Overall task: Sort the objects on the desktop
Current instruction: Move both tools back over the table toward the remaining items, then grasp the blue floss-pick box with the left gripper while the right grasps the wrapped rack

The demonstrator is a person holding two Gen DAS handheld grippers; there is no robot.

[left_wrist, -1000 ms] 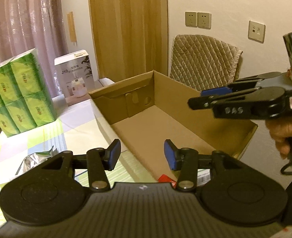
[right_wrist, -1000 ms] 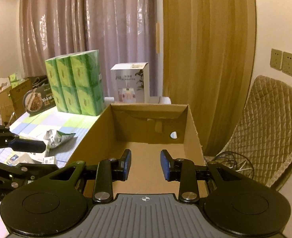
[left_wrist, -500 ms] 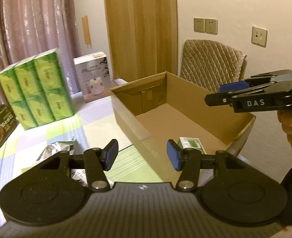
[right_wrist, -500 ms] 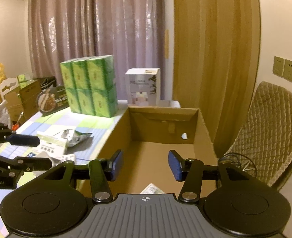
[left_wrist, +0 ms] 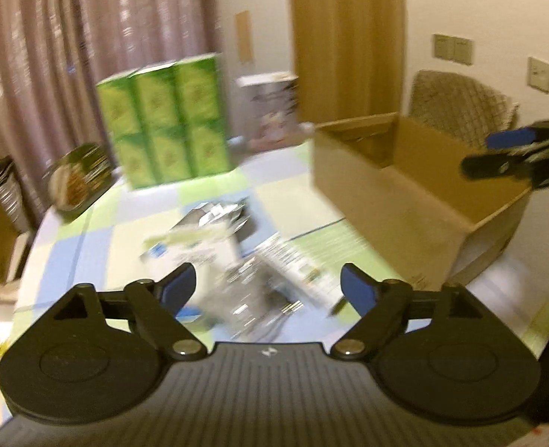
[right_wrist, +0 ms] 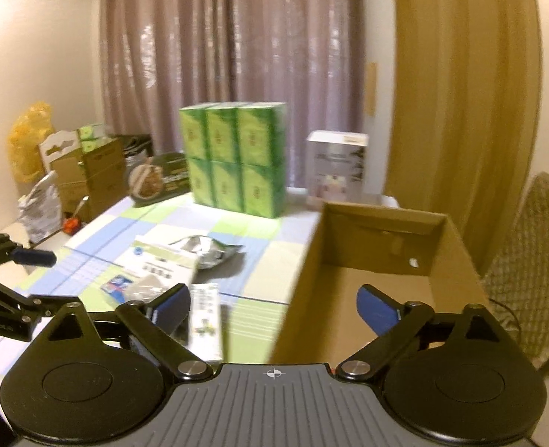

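Blurring hides the packets [left_wrist: 244,260] under the wide-spread left hand-held gripper [left_wrist: 267,290]; the right hand-held gripper [right_wrist: 274,309] gapes empty

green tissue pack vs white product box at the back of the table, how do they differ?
The green tissue pack is a block of six green packs, three across and two high; the white product box is a single carton. The tissue pack is taller and wider than the product box. The tissue pack is green all over; the product box is white with a printed picture, too blurred to read. Both stand upright at the far side of the table.
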